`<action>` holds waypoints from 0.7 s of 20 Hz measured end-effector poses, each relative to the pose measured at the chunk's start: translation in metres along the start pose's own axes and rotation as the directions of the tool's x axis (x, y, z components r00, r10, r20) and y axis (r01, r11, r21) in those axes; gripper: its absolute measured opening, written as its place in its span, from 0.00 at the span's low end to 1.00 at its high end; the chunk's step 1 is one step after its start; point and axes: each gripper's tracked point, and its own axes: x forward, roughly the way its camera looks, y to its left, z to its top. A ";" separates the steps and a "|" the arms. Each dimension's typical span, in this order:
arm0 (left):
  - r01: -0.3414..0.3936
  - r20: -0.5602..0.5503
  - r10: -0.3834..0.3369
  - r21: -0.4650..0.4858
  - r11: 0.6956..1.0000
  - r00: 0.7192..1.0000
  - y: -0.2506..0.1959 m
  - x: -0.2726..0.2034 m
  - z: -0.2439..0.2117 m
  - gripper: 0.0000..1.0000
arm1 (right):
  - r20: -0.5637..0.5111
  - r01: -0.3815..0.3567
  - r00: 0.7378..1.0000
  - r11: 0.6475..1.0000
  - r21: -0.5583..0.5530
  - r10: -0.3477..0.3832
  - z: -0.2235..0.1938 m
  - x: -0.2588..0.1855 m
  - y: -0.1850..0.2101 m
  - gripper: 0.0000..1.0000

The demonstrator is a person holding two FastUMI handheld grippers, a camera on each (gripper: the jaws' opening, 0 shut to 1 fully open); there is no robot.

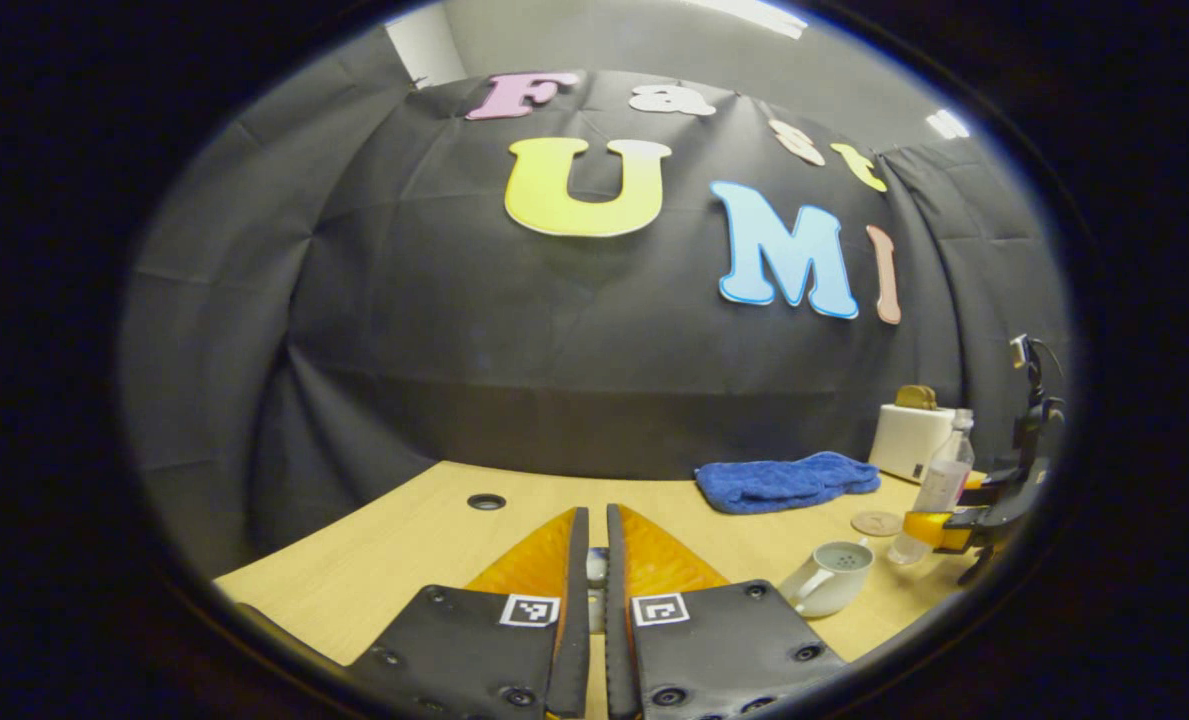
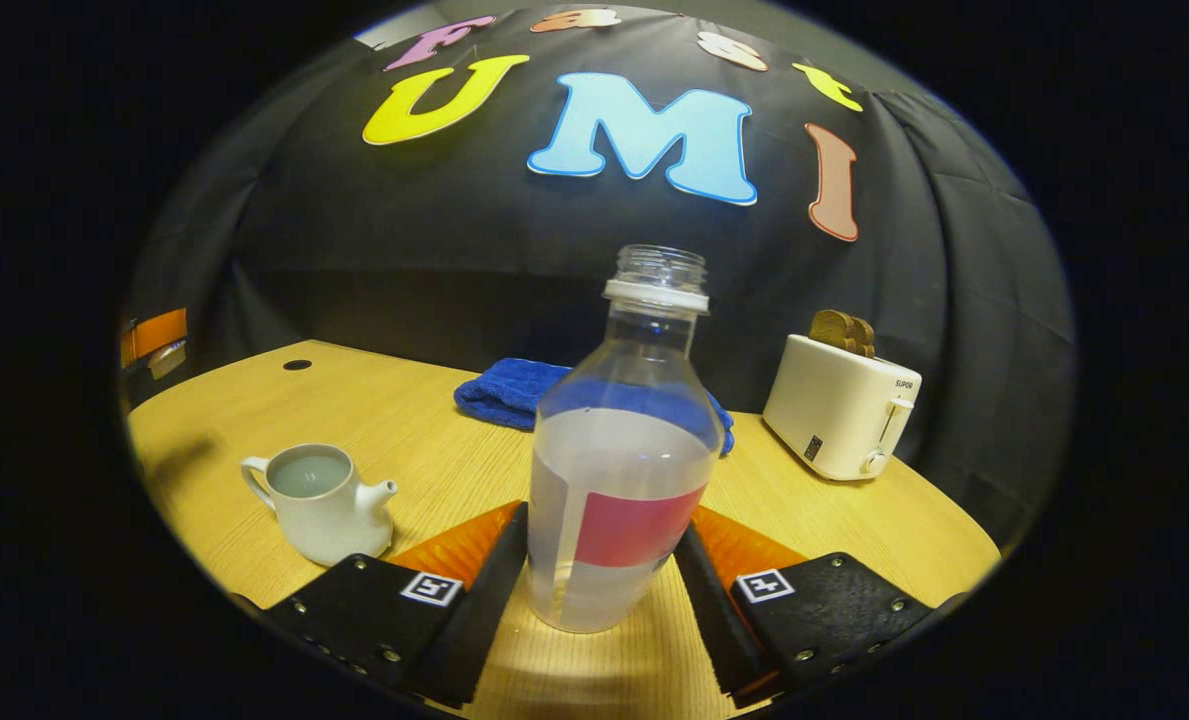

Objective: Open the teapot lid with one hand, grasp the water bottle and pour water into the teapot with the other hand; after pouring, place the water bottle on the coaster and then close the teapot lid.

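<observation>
A clear uncapped water bottle (image 2: 619,470), partly full and wearing a red label, stands upright between the fingers of my right gripper (image 2: 604,515), which press on both its sides. Its base is at the table. The white teapot (image 2: 319,500) sits lidless to the left, spout toward the bottle. In the left gripper view, my left gripper (image 1: 596,512) is shut on a small pale piece, apparently the teapot lid (image 1: 597,568), held above the table. The open teapot (image 1: 829,578), a round coaster (image 1: 876,523) and the bottle (image 1: 939,485) in the right gripper (image 1: 929,530) lie to its right.
A blue towel (image 2: 499,392) lies behind the bottle, near the black wall. A white toaster (image 2: 839,410) with toast in it stands at the back right. The wooden table (image 2: 384,420) has a cable hole (image 2: 297,365) at the far left. The left gripper (image 2: 154,335) shows at the left edge.
</observation>
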 end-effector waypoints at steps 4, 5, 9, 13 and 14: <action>-0.005 0.025 0.006 -0.029 1.000 1.000 0.007 -0.004 0.008 0.13 | 0.011 0.059 0.998 0.997 -0.042 -0.059 0.014 -0.002 -0.017 0.78; -0.011 0.035 0.012 -0.034 0.999 0.999 0.011 -0.005 0.011 0.14 | 0.010 0.071 0.997 0.995 -0.064 -0.070 0.018 -0.003 -0.021 0.76; -0.034 0.053 0.037 -0.057 0.998 0.998 0.025 -0.009 0.018 0.14 | 0.023 0.092 0.996 0.982 -0.163 -0.089 0.029 -0.007 -0.023 0.76; -0.062 0.052 0.065 -0.067 0.996 0.996 0.037 -0.009 0.019 0.13 | 0.061 0.133 0.991 0.912 -0.387 -0.119 0.033 -0.011 -0.016 0.74; -0.066 0.054 0.070 -0.068 0.995 0.996 0.039 -0.010 0.020 0.12 | 0.083 0.134 0.991 0.884 -0.447 -0.109 0.037 -0.012 -0.009 0.74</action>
